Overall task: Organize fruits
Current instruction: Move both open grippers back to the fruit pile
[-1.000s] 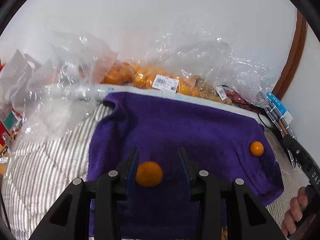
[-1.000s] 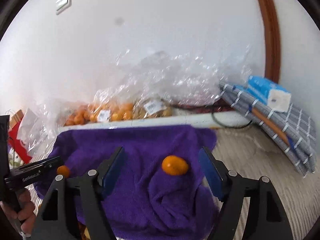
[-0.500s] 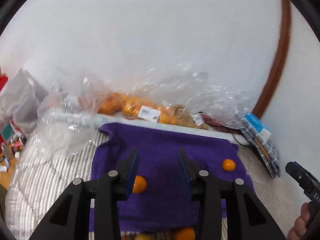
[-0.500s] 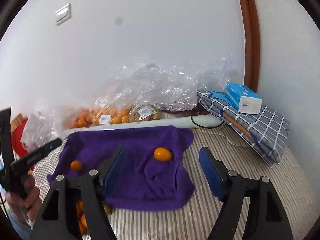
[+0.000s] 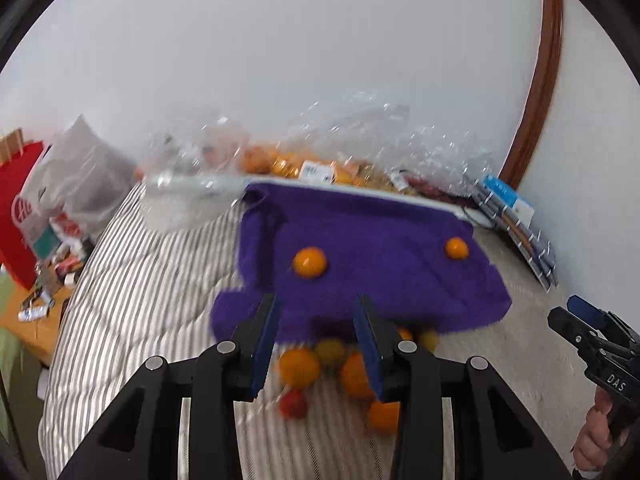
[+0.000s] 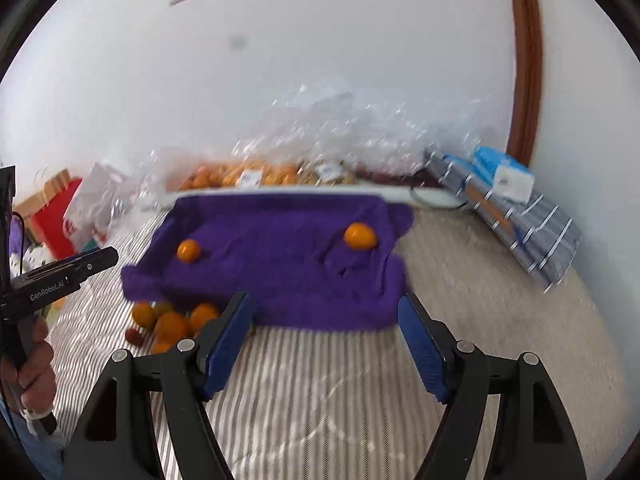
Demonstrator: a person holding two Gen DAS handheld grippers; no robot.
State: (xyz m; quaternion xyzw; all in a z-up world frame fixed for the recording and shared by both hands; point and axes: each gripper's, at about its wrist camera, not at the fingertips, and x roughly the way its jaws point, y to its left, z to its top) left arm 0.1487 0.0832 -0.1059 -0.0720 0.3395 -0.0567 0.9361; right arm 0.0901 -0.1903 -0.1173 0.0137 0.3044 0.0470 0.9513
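A purple towel (image 5: pixel 360 256) lies on a striped bed (image 5: pixel 140 300); it also shows in the right wrist view (image 6: pixel 280 264). Two small oranges rest on it: one left (image 5: pixel 309 262) (image 6: pixel 188 250), one right (image 5: pixel 456 248) (image 6: pixel 360 236). A pile of oranges (image 5: pixel 300 366) (image 6: pixel 172 324) with a small red fruit (image 5: pixel 293 403) (image 6: pixel 134 336) lies in front of the towel's near edge. My left gripper (image 5: pixel 318 344) is open and empty above that pile. My right gripper (image 6: pixel 326 344) is open and empty, wide apart, over the bed before the towel.
Clear plastic bags with packed oranges (image 5: pixel 296 168) (image 6: pixel 256 176) line the wall behind the towel. A folded checked cloth with a blue-white box (image 6: pixel 504 176) lies at the right. A red bag (image 5: pixel 20 208) and clutter stand at the left, beyond the bed edge.
Both grippers have pulled back and up from the towel. The left one let go of an orange, which now lies on the towel. The fruit pile has come into view.
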